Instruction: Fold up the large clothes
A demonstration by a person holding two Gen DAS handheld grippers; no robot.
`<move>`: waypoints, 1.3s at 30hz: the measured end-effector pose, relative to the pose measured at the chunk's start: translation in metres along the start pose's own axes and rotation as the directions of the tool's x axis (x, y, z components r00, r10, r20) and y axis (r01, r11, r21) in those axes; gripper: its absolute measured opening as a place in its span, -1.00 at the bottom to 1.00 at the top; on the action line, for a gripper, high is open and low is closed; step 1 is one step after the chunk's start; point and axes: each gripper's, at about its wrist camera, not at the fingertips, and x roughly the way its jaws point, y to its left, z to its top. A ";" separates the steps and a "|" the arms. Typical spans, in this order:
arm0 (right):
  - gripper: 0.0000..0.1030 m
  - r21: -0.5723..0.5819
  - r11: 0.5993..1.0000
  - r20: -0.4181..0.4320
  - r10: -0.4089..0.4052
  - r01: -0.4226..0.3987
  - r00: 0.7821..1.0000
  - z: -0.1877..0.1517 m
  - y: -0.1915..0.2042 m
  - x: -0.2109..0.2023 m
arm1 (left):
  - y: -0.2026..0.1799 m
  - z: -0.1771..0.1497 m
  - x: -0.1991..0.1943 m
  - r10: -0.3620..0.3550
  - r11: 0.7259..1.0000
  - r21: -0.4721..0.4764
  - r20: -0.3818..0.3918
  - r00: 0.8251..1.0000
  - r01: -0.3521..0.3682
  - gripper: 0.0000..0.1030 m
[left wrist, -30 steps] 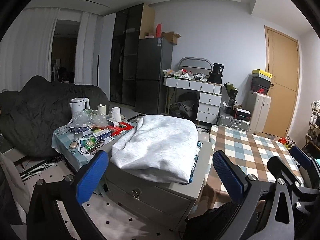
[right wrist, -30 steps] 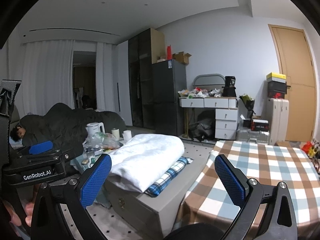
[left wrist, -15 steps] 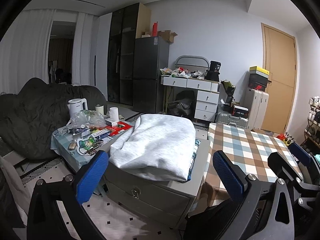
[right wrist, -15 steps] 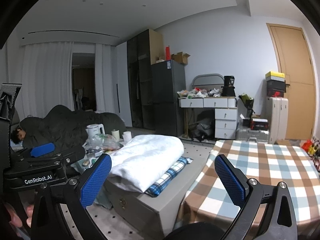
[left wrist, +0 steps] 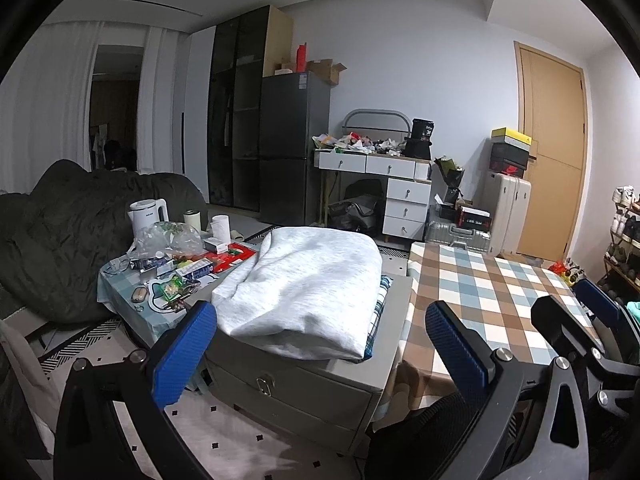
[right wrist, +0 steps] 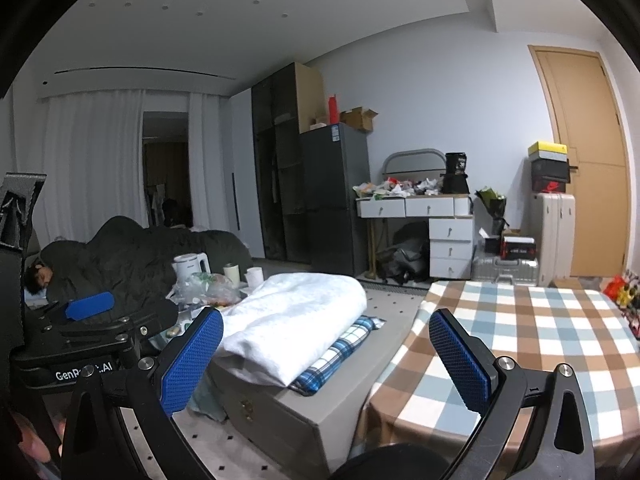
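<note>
A folded light grey garment (left wrist: 308,280) (right wrist: 292,320) lies on a blue plaid folded cloth (right wrist: 336,354) (left wrist: 374,322), both stacked on a grey trunk (left wrist: 304,384) (right wrist: 304,412). My left gripper (left wrist: 320,348) is open and held in the air short of the trunk, nothing between its blue pads. My right gripper (right wrist: 326,356) is open too, empty, level with the trunk and the table edge. In the right wrist view the left gripper shows at far left; in the left wrist view the right gripper shows at far right.
A table with a brown, blue and white checked cloth (left wrist: 492,300) (right wrist: 532,332) stands right of the trunk. A cluttered low table (left wrist: 168,276) with a kettle (left wrist: 146,216) sits left. A person lies under a dark duvet (right wrist: 120,252) on the sofa. A white desk (left wrist: 392,184), suitcases and a door stand behind.
Both grippers have drifted only slightly; the left wrist view has crept a little downward and forward. The stacked clothes have not moved and both grippers stayed open.
</note>
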 end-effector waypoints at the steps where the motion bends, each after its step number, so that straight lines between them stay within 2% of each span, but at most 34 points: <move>1: 1.00 0.002 1.000 0.000 -0.002 0.002 1.000 0.000 0.000 0.000 | 0.000 0.000 0.000 0.001 1.000 -0.001 0.001 1.000 -0.001 0.98; 39: 1.00 0.005 1.000 0.007 -0.007 0.007 1.000 0.003 -0.001 -0.005 | -0.009 -0.002 -0.008 0.011 1.000 0.014 0.009 1.000 -0.011 0.98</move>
